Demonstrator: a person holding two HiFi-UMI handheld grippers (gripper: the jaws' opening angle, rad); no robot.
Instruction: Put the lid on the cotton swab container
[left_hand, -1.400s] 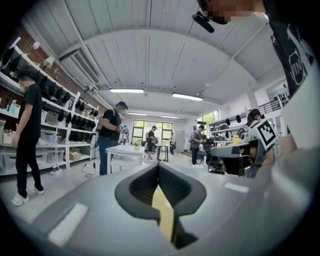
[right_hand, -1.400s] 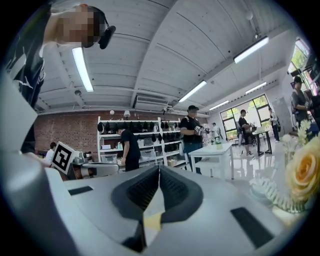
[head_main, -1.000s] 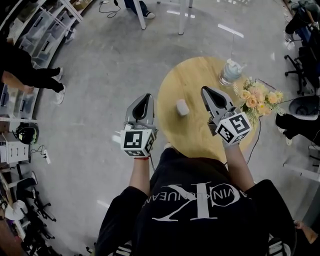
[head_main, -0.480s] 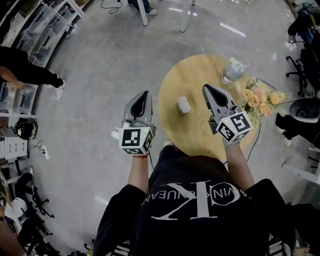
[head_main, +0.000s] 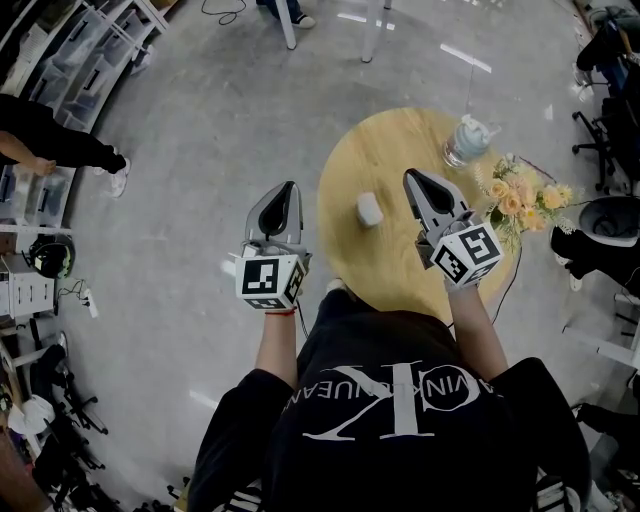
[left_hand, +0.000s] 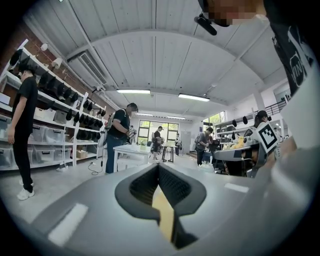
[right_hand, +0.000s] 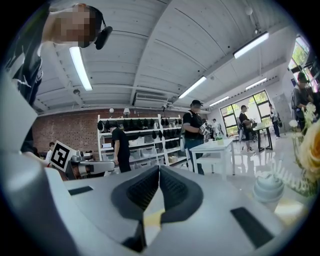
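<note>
Container (head_main: 369, 209) on table (head_main: 390, 270) centre, jar (head_main: 466, 140) at far edge, flowers (head_main: 515, 195) at right edge

A round pale wooden table (head_main: 385, 265) stands on the glossy grey floor (head_main: 200, 130). A peach-and-cream flower bunch (head_main: 515, 195) lies at its right edge, with a clear bottle-like vessel (head_main: 465, 142) near it on the far side.

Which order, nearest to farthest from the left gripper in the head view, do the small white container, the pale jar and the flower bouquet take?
From the left gripper:
1. small white container, middle of the round table, just to the gripper's right.
2. pale jar, at the table's far edge.
3. flower bouquet, at the table's right edge.
</note>
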